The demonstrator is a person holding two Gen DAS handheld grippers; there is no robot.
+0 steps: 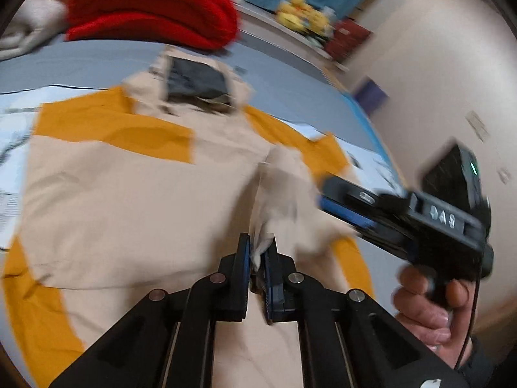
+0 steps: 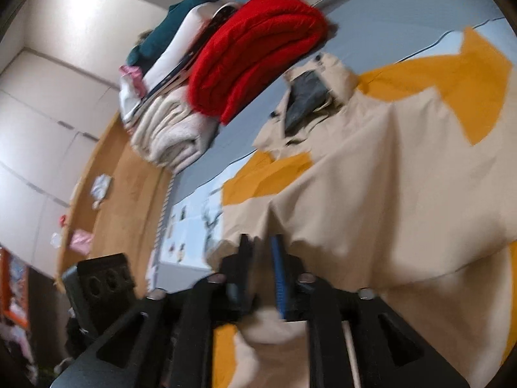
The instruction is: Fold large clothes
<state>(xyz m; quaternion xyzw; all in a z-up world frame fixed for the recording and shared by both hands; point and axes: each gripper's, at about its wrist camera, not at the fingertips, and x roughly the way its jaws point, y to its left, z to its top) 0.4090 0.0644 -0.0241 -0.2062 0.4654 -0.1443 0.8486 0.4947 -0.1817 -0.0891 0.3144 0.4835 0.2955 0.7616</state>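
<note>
Beige-and-orange jacket (image 1: 129,194) spread flat on grey-blue bed (image 1: 97,61), collar toward red folded blanket (image 1: 152,6). Left gripper (image 1: 261,249) angled down, jaws nearly together, pinching small beige fold near jacket's middle. Right gripper (image 2: 263,252) tilted, partly open, beige cloth bunched between fingers; clamped or loose, cannot tell. Right hand (image 1: 429,304) wrapped round handle.

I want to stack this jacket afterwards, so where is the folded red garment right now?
In the left wrist view the folded red garment lies at the top left, on the grey surface beyond the beige jacket's collar, beside a cream folded pile.
</note>
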